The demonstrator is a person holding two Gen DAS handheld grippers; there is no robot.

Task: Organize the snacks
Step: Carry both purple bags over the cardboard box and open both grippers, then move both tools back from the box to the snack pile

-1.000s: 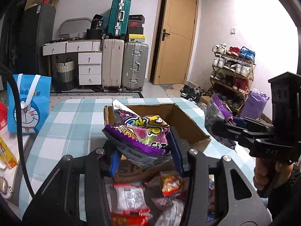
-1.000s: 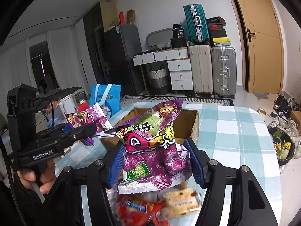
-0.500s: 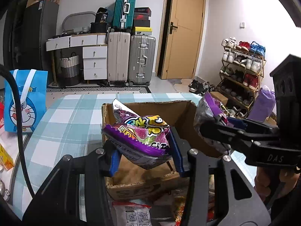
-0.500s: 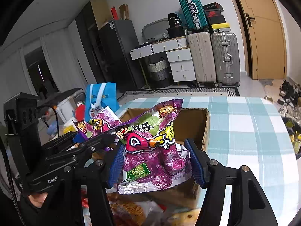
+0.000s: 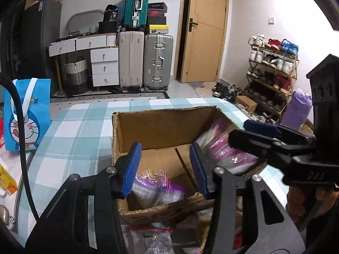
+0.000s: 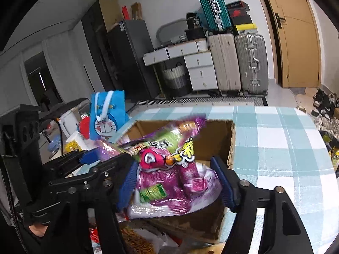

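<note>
Both claws gape over your cardboard box [image 5: 161, 124]: left claw [image 5: 166, 167] empty, right claw [image 6: 175, 182] framing a blurred purple snack bag [image 6: 169, 173], grip unclear.

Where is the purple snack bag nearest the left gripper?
In the left wrist view, the purple snack bag lies inside the cardboard box, at its near-left corner, below the open left gripper.

Left gripper [image 5: 166, 167] spread, empty; right gripper [image 6: 175, 182] spread, angled down.
</note>
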